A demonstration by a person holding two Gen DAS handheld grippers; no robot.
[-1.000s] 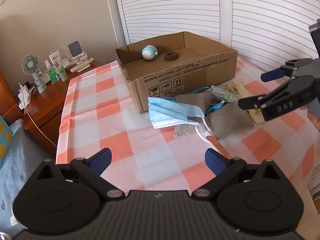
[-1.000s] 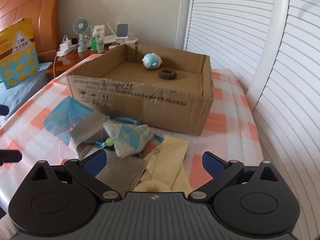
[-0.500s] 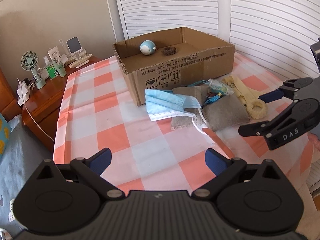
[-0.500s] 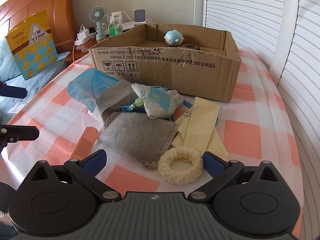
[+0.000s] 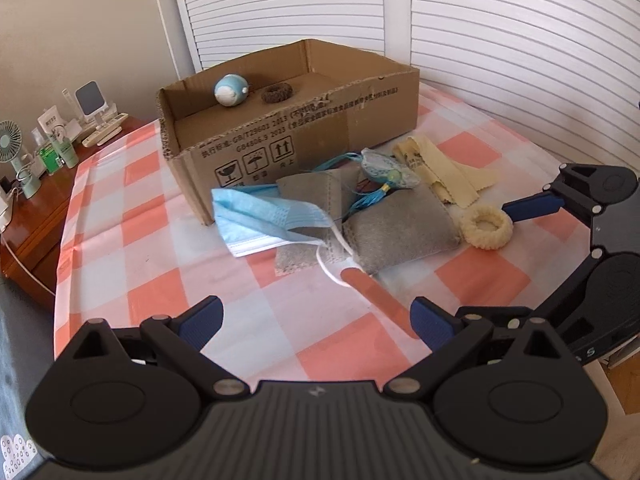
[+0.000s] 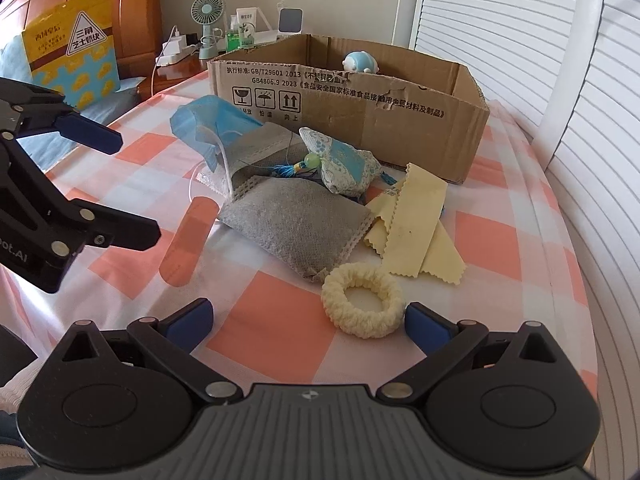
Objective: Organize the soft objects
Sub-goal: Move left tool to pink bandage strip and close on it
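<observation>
Open left claw [image 5: 316,322] above checked cloth [image 5: 132,236]

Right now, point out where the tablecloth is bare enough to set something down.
Bare cloth lies left of the cardboard box and blue face mask, toward the nightstand, and in front of the left claw. Crowded: the pile before the box, from mask across the grey pouch to the cream scrunchie.

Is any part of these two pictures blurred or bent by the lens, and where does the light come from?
Left wrist view: the shutter slats curve strongly, which is fisheye bending; the cardboard box looks slightly soft. Right wrist view: sharper, the print on the box reads clearly; slats bend at the right edge. Both: soft daylight, seemingly through the shutters, faint shadows.
</observation>
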